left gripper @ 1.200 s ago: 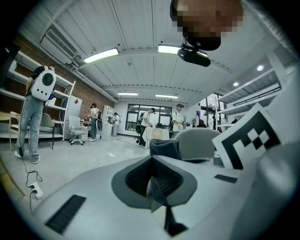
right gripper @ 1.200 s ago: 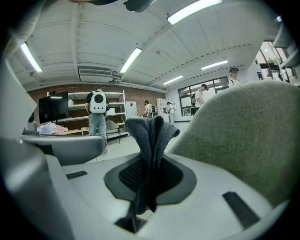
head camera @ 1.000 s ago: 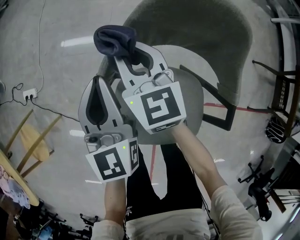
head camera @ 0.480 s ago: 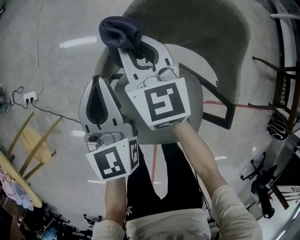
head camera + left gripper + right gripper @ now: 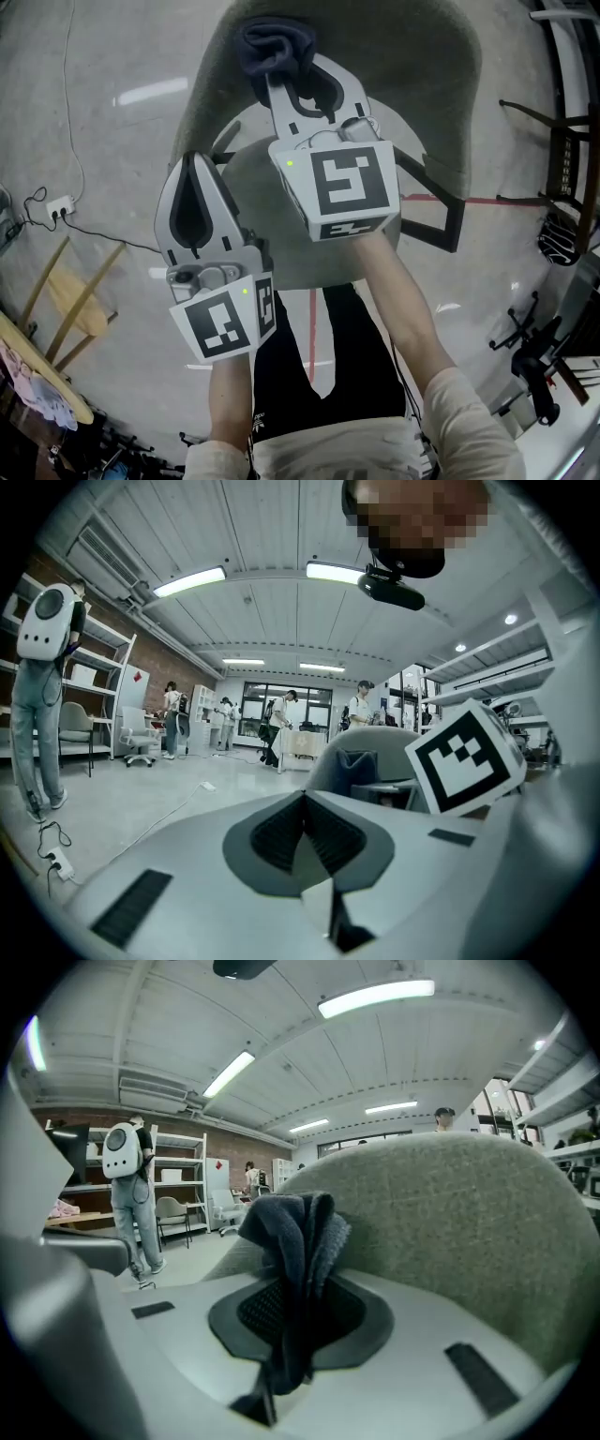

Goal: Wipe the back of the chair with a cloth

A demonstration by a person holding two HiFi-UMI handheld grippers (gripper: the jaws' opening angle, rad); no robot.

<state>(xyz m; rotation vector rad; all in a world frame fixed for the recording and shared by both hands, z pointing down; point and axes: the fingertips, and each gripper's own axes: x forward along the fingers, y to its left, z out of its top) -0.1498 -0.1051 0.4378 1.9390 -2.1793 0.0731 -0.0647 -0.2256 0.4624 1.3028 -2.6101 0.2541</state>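
Observation:
A grey upholstered chair stands below me, its curved back (image 5: 403, 56) at the top of the head view and filling the right gripper view (image 5: 469, 1232). My right gripper (image 5: 281, 67) is shut on a dark blue cloth (image 5: 272, 47), which bunches out past the jaws (image 5: 295, 1232) right against the inner face of the chair back. My left gripper (image 5: 192, 167) is shut with nothing in it, held lower left over the seat's (image 5: 309, 262) left edge. In the left gripper view the chair back (image 5: 370, 752) and the cloth (image 5: 361, 766) show ahead.
A dark chair frame (image 5: 441, 220) and black furniture (image 5: 572, 178) stand to the right. A power strip (image 5: 58, 204) with its cable lies on the concrete floor at left, near a wooden stool (image 5: 70, 295). Several people (image 5: 37, 696) stand around the room.
My right gripper has carried the cloth rightward and up from beside the chair's left edge onto the chair back. The left gripper has stayed in place.

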